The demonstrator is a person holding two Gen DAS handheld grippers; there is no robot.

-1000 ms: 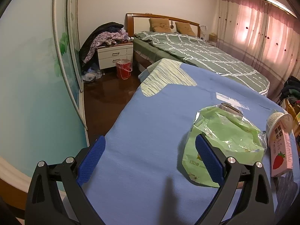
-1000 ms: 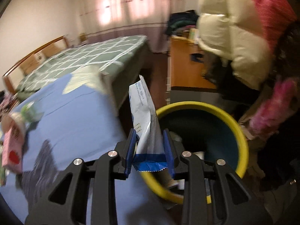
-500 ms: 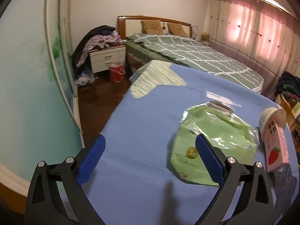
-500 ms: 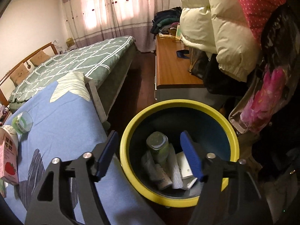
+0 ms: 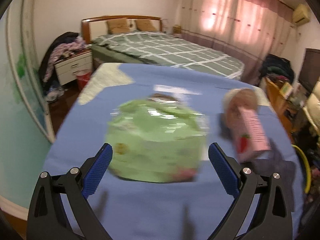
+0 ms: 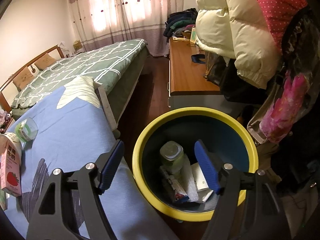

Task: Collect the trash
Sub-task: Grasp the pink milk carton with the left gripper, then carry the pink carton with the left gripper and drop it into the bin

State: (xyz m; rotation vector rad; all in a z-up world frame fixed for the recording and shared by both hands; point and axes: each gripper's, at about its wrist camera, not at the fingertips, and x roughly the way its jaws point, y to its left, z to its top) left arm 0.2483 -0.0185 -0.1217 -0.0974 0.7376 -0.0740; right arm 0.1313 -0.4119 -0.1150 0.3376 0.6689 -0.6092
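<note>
A crumpled green plastic bag [image 5: 158, 138] lies on the blue cloth [image 5: 120, 210], blurred by motion. My left gripper [image 5: 160, 148] stands open just before it, one finger at each side of the bag's near edge, not touching. A pink strawberry milk carton [image 5: 250, 132] and a white cup [image 5: 240, 98] lie to the right. My right gripper [image 6: 159, 143] hangs over the yellow-rimmed bin [image 6: 194, 112], its jaws opening with nothing between them. Inside the bin lie a bottle [image 6: 172, 156], a wrapper [image 6: 176, 190] and paper. The right wrist view also shows the carton [image 6: 11, 170] and a green-labelled cup [image 6: 26, 130].
A bed with a green checked cover [image 5: 170, 52] stands beyond the blue cloth. A wooden cabinet [image 6: 186, 74] sits behind the bin, with padded coats [image 6: 240, 30] hanging at the right. A nightstand [image 5: 74, 68] and a red bucket [image 5: 83, 78] stand far left.
My right gripper opened and the blue-and-white wrapper it held now lies in the bin. My left gripper swung right, so the green bag sits centred between its fingers.
</note>
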